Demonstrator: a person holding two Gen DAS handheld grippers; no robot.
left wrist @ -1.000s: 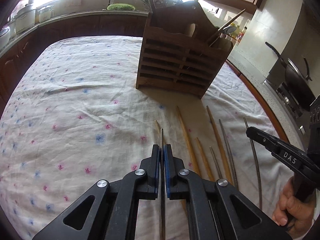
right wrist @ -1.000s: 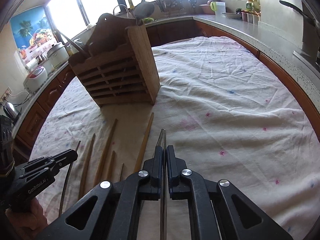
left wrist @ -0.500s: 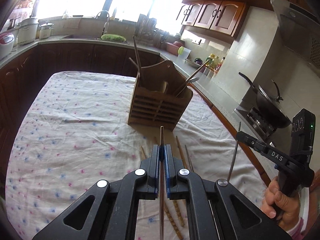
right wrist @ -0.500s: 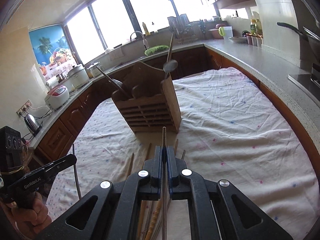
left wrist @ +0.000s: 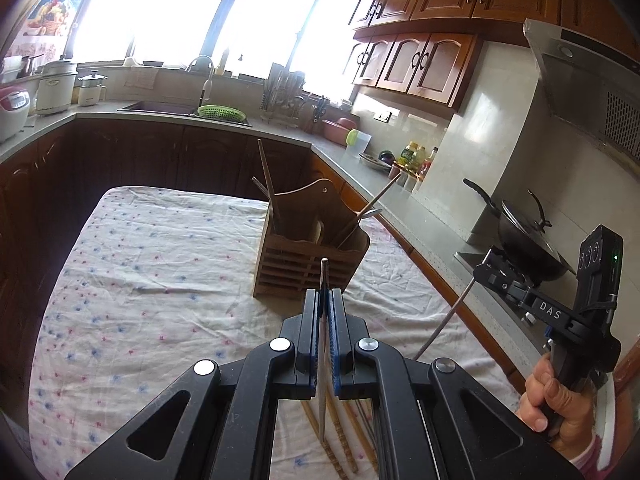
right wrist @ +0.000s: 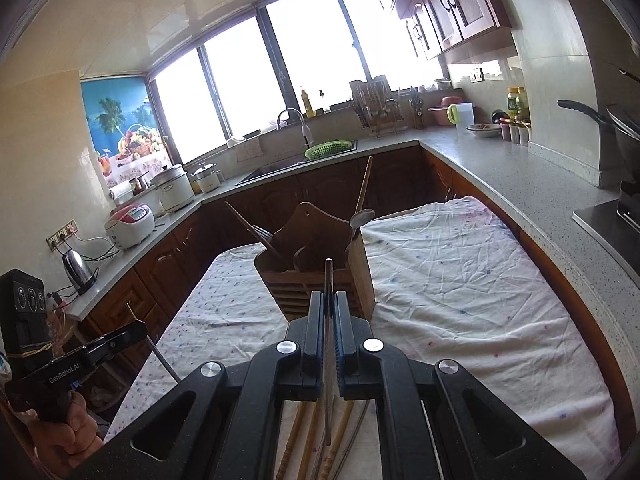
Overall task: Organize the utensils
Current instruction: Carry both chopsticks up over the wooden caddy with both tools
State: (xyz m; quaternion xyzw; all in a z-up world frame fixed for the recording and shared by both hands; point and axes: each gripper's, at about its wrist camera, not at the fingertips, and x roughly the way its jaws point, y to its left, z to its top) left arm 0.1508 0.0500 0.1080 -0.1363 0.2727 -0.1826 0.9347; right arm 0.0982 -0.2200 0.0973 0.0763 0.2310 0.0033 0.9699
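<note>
On the flowered cloth (left wrist: 132,264) the wooden holder (left wrist: 308,256) stands at 12 o'clock from both cameras, already keeping a few utensils upright, a spoon (right wrist: 362,216) among them. Loose chopsticks (right wrist: 298,436) lie on the cloth at 6 o'clock, several to go. Left gripper (left wrist: 325,304) is clamped on 1 thin metal stick (left wrist: 323,280); right gripper (right wrist: 329,308) is clamped on another (right wrist: 328,280). Both are raised, short of the holder. Judged roughly midway.

Hard daylight pours through the windows (left wrist: 192,12), which are blown out to white. Cabinets (right wrist: 448,4) look dim by contrast. Fisheye bending curves the edges; the corners vignette black.
</note>
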